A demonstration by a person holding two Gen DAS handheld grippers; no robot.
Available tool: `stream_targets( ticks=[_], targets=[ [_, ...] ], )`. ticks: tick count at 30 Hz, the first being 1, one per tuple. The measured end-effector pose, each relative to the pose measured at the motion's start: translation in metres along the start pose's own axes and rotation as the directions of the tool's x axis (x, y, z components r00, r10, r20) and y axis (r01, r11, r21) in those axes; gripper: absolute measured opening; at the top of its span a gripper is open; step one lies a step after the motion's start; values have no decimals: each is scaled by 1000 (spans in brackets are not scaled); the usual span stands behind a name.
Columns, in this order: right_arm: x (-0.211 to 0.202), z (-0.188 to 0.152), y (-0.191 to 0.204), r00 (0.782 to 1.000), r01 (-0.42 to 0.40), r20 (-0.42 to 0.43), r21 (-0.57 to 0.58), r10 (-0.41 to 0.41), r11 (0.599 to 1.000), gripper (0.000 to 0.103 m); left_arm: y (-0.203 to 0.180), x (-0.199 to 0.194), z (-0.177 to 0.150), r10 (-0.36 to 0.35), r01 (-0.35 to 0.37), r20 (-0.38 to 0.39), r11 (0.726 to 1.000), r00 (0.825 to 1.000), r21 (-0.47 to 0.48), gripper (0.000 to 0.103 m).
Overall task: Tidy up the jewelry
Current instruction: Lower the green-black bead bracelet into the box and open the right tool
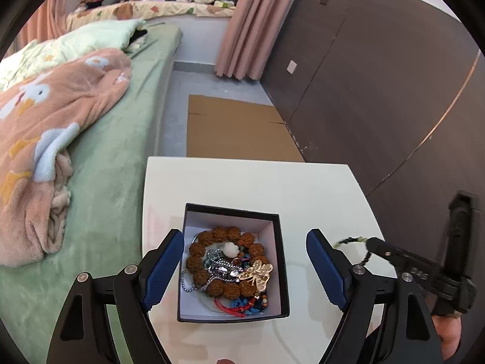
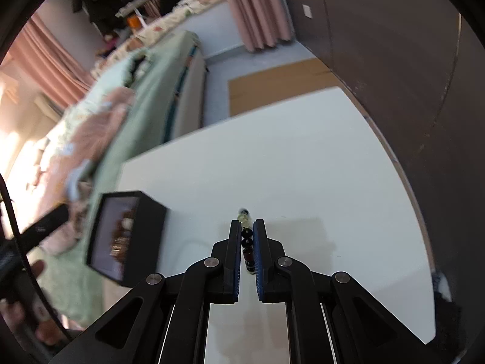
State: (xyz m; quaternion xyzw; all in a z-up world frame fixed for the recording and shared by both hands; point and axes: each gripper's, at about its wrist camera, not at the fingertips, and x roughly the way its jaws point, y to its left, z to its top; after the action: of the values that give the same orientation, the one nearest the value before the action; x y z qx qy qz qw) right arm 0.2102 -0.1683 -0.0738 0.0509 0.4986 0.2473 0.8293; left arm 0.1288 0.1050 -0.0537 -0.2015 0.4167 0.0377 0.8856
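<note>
Your left gripper [image 1: 244, 268] stands with jaws spread wide, straddling the black box [image 1: 280, 267] of jewelry without touching anything inside. Your right gripper [image 2: 247, 226] is clamped on a beaded bracelet [image 2: 247, 242], lifted over the white table [image 2: 303, 166]. From the right wrist, the box sits at nine o'clock; from the left wrist, the bracelet hangs at three o'clock.

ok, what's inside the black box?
Black box: brown bead bracelet, silver ball chain, gold bee charm, red cord, blue beads. Whatever lies under the pile is covered.
</note>
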Motion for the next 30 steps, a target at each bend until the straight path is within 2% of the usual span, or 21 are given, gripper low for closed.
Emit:
stream_targets(
  ticks=[5, 13, 20, 22, 24, 25, 26, 27, 28, 30],
  targets=[
    [-15, 5, 23, 993, -107, 49, -14, 108, 994, 9, 12, -1, 2, 4, -5, -2, 999, 1000, -44, 83],
    [-20, 4, 76, 957, -273, 83, -70, 279, 959, 9, 26, -12, 5, 19, -16, 33, 997, 999, -80, 83],
    [-12, 4, 110, 939, -326, 84, -100, 335, 940, 9, 37, -17, 6, 33, -28, 45, 994, 998, -103, 84],
    [-11, 5, 115, 922, -366, 94, -105, 375, 925, 9, 41, -19, 7, 34, -28, 55, 993, 998, -111, 85],
    [-9, 5, 121, 914, -383, 91, -123, 395, 916, 11, 45, -22, 7, 34, -26, 65, 992, 997, -120, 93],
    [-6, 5, 125, 918, -380, 70, -131, 391, 916, 25, 47, -23, 7, 34, -25, 72, 992, 997, -123, 95],
    [-3, 4, 127, 922, -374, 51, -133, 383, 918, 52, 48, -24, 7, 36, -26, 76, 992, 996, -125, 98],
    [-2, 1, 126, 927, -361, 61, -130, 371, 923, 62, 49, -25, 7, 40, -30, 80, 992, 996, -124, 98],
    [-4, -1, 124, 931, -346, 76, -128, 357, 929, 72, 50, -26, 7, 44, -34, 81, 992, 996, -123, 99],
    [-2, -3, 118, 938, -333, 62, -116, 342, 936, 72, 53, -27, 6, 51, -40, 87, 992, 995, -122, 102]
  ],
)
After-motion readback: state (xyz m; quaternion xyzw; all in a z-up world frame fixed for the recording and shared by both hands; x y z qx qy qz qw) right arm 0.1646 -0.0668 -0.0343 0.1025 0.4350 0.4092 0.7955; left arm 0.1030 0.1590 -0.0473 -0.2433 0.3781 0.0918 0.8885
